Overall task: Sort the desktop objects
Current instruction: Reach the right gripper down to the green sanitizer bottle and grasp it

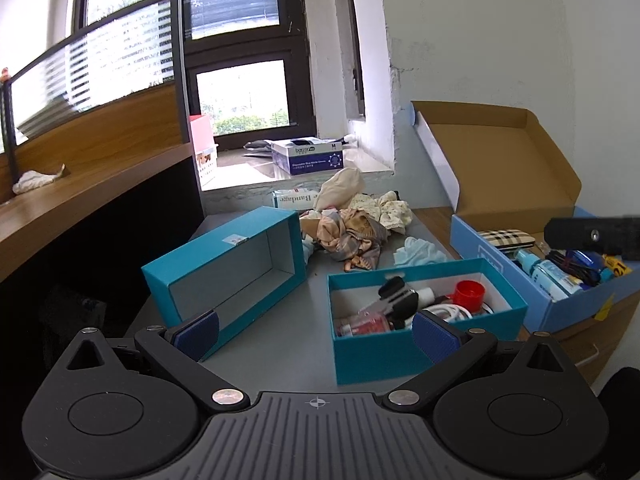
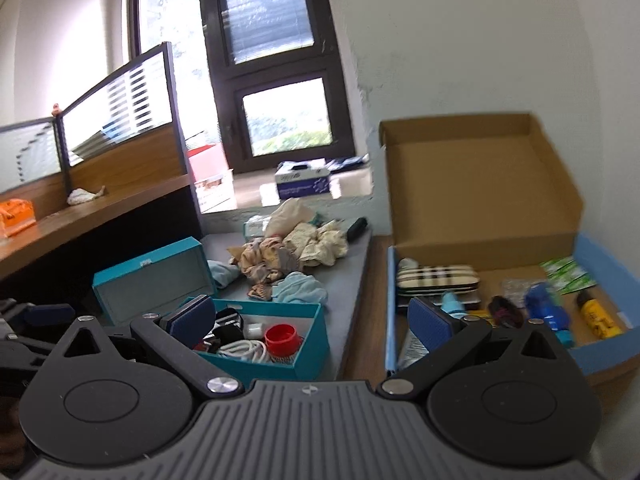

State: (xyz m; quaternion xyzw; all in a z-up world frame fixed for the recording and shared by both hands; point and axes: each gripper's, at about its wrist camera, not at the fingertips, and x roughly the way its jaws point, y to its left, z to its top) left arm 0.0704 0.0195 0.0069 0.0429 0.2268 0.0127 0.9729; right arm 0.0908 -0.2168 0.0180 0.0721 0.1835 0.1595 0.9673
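My left gripper point(image 1: 316, 334) is open and empty, held low over the grey table in front of two teal boxes. One teal box point(image 1: 216, 248) lies on its side, empty. The other teal box point(image 1: 372, 356) holds a red cap point(image 1: 468, 292), a white cable point(image 1: 448, 312) and black clips. My right gripper point(image 2: 311, 318) is open and empty, held between that teal box point(image 2: 256, 364) and a blue cardboard box point(image 2: 604, 268). The blue cardboard box has its lid up and holds a plaid case point(image 2: 436, 276), a blue bottle point(image 2: 544, 308) and a yellow item point(image 2: 598, 316).
A heap of crumpled cloths point(image 1: 352, 224) and a pale blue cloth point(image 1: 420, 250) lie behind the teal boxes. A glove box point(image 1: 308, 156) rests on the windowsill. A wooden desk point(image 1: 80, 200) with a glass partition runs along the left, and a white wall stands behind the blue box.
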